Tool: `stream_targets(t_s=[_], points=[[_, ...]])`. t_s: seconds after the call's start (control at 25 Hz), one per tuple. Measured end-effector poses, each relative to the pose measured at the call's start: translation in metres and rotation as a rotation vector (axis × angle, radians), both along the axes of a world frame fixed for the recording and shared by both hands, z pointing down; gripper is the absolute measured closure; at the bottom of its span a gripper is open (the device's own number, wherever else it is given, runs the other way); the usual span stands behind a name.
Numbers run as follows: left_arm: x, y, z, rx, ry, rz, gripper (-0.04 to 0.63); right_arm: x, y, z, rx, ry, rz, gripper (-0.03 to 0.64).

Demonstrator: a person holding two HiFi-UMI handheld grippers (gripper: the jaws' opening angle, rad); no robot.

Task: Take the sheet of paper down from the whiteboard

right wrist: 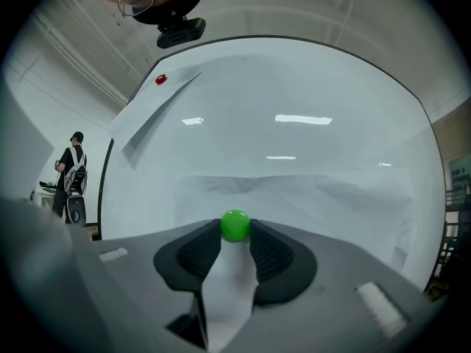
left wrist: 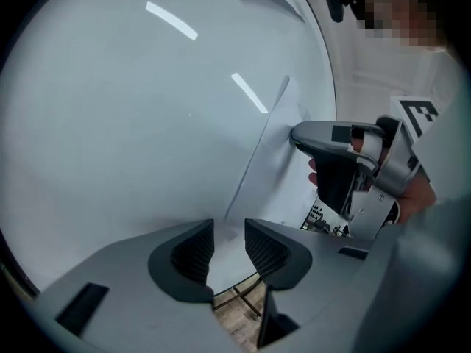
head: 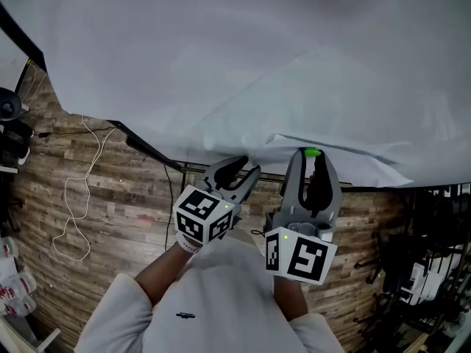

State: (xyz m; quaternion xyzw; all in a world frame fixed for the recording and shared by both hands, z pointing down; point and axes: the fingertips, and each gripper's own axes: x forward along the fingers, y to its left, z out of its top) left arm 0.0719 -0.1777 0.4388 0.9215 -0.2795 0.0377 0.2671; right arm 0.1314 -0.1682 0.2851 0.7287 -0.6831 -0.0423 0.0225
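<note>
Right gripper [right wrist: 235,235] jaws pinch the green ball [right wrist: 235,224] — left gripper [left wrist: 229,243] jaws stand apart, empty.

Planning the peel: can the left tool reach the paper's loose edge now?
Likely yes: left tool open and empty, paper edge just ahead of its gap; right tool, gripping the green magnet, sits aside.

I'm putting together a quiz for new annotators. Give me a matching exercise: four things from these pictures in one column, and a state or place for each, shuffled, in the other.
1. left gripper
2. right gripper
3. sheet of paper
4. red magnet

A. closed on the green magnet
B. high on the whiteboard
C. jaws apart, gripping nothing
D. white and creased

Pairs: 1-C, 2-A, 3-D, 4-B
</note>
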Motion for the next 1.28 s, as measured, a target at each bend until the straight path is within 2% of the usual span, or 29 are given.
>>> stream_targets(t_s=[0.32,0.48,0.64,0.72,1.28], points=[[0.008,-0.004,-0.01,0.034,0.021,0.0,0.483,0.001,-0.003,0.002,-0.004,-0.004,-0.016,0.485],[0.003,-0.007,-0.017,0.054,0.036,-0.018,0.528,0.0,-0.003,0.001,-0.005,-0.005,-0.027,0.485],[0.003,-0.006,-0.022,0.075,0.032,-0.025,0.54,0.001,-0.001,0.001,-0.002,-0.01,-0.029,0.485],[-0.001,-0.007,-0.023,0.079,0.029,-0.042,0.589,0.0,0.0,0.001,-0.002,-0.01,-0.029,0.485],[-0.008,-0.002,-0.029,0.066,0.074,-0.052,0.591,0.0,-0.003,0.0,0.002,-0.006,-0.038,0.485]])
